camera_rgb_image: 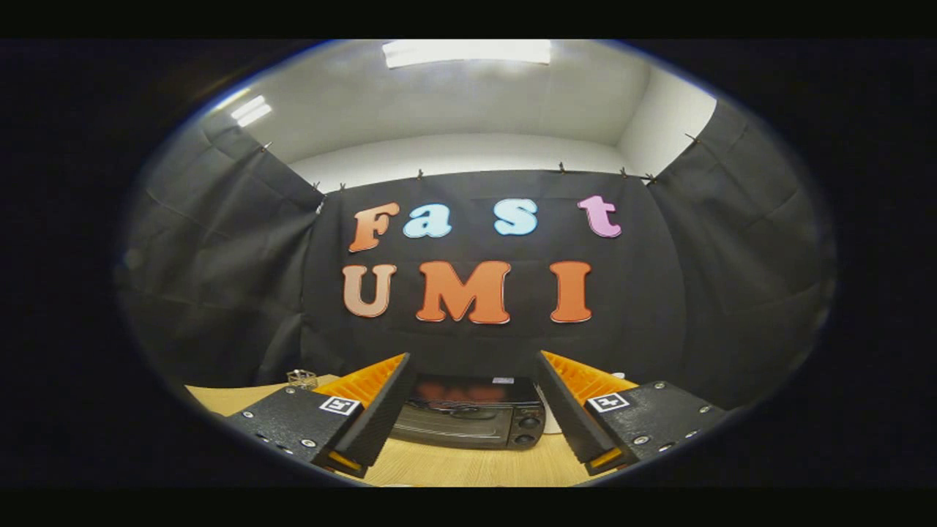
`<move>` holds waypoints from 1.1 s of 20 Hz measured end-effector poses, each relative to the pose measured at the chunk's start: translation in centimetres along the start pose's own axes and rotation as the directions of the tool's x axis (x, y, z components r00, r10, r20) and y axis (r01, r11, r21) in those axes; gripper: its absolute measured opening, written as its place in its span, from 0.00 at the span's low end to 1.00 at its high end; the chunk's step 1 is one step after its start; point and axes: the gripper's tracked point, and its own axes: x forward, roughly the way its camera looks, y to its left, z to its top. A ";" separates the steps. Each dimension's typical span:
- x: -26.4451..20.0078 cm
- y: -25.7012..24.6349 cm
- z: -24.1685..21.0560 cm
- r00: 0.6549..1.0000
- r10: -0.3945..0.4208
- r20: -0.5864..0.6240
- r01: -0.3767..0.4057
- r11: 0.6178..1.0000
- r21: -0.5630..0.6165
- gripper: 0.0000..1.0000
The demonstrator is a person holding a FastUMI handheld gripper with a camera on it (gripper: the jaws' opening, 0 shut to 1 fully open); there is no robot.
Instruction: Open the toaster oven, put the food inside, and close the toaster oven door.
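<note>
A black toaster oven (468,413) stands on the wooden table (454,465), some way beyond my fingers, with its glass door closed and two knobs on its right side. My gripper (472,366) is open, its two black-padded fingers (377,410) spread wide on either side of the oven as seen from here, nothing between them. The gripper is held above the table and apart from the oven. I cannot make out the food.
A small wire rack-like object (301,378) sits on the table to the left of the oven, behind the left finger. Something white (549,417) stands just right of the oven, mostly hidden by the right finger. Black cloth walls close off the booth behind.
</note>
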 end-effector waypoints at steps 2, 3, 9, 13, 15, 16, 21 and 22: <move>0.3 0.0 -0.3 1.000 0.000 -0.003 0.000 1.000 -0.001 0.97; 0.5 0.1 -0.5 1.000 0.000 -0.004 0.000 1.000 -0.003 0.97; 2.6 0.5 -3.4 0.999 -0.003 -0.049 0.003 1.000 0.005 0.97; 5.7 0.6 -7.1 0.991 -0.002 -0.134 0.003 1.000 0.008 0.97; 7.4 1.3 -9.3 0.982 0.018 -0.188 -0.010 0.999 0.041 0.97; 8.4 1.9 -10.2 0.979 0.033 -0.201 -0.020 0.997 0.069 0.97; 12.2 3.4 -16.1 0.944 0.037 -0.327 -0.011 0.996 0.083 0.97; 12.9 3.5 -17.0 0.939 0.029 -0.344 -0.003 0.997 0.075 0.97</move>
